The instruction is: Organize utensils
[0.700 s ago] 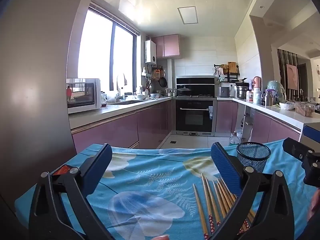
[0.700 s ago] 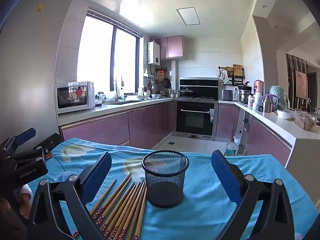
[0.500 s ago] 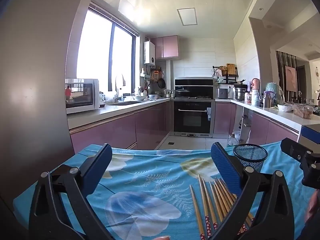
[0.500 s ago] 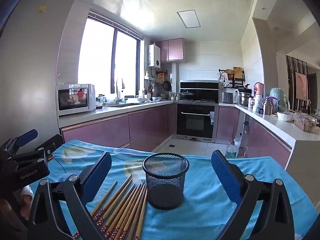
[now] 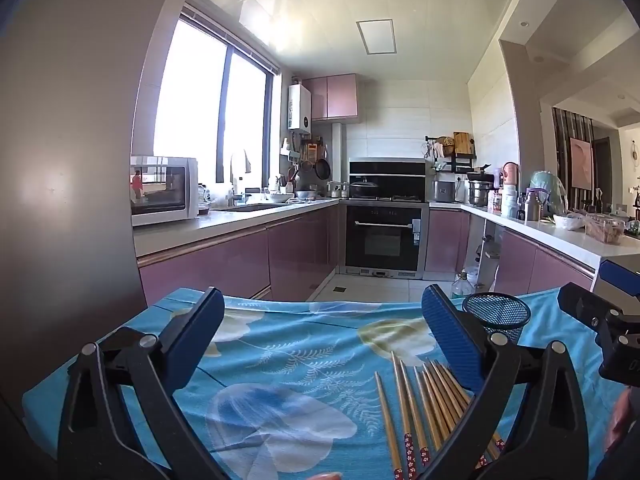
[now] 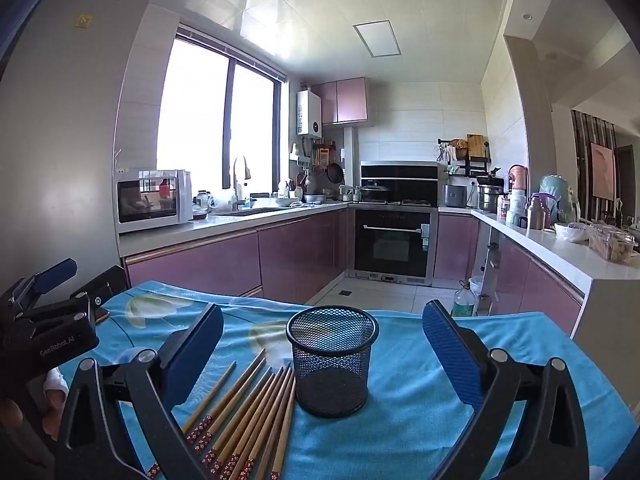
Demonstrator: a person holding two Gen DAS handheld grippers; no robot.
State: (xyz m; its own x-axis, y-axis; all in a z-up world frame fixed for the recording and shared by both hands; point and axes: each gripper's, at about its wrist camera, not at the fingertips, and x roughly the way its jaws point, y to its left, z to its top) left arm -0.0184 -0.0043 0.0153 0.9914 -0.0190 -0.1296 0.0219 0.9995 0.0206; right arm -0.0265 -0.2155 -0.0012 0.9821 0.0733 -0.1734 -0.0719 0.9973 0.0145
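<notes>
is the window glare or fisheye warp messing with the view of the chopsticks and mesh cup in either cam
Left wrist view: the window is blown out white, but the chopsticks stay sharp, partly hidden by the left gripper; the mesh cup sits small near its finger. Right wrist view: same glare, edges bowed, yet chopsticks and mesh cup are crisp between the open right gripper fingers.

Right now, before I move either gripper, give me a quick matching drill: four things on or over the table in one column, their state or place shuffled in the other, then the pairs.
Things:
1. mesh cup
2. chopsticks
3. left gripper
4. tablecloth

States:
A. lying flat in a bundle
B. blue, leaf print, covering the table
C. upright, nothing visible inside
D. jaws wide open, nothing between them

Pairs: 1-C, 2-A, 3-D, 4-B
</notes>
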